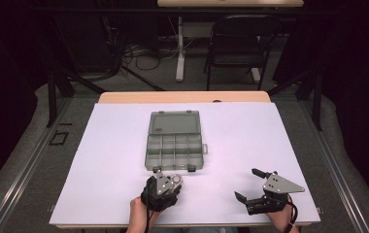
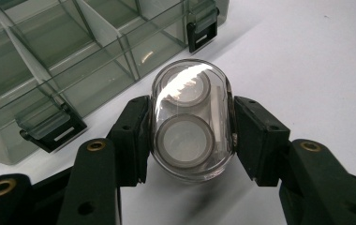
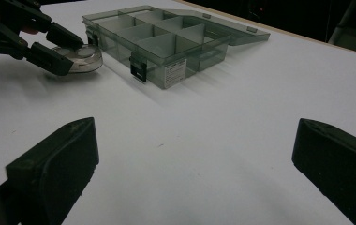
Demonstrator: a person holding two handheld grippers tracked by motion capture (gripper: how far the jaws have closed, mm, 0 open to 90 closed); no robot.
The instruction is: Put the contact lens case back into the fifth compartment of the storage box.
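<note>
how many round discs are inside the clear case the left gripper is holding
2: one disc at the far end of the clear case, one disc at the near end. More could lie hidden beneath them.

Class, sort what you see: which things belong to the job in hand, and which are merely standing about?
In the job:
left gripper, shut on the clear capsule
open compartment box

Standing about:
right gripper, open, holding nothing
folding chair
floor cables
</note>
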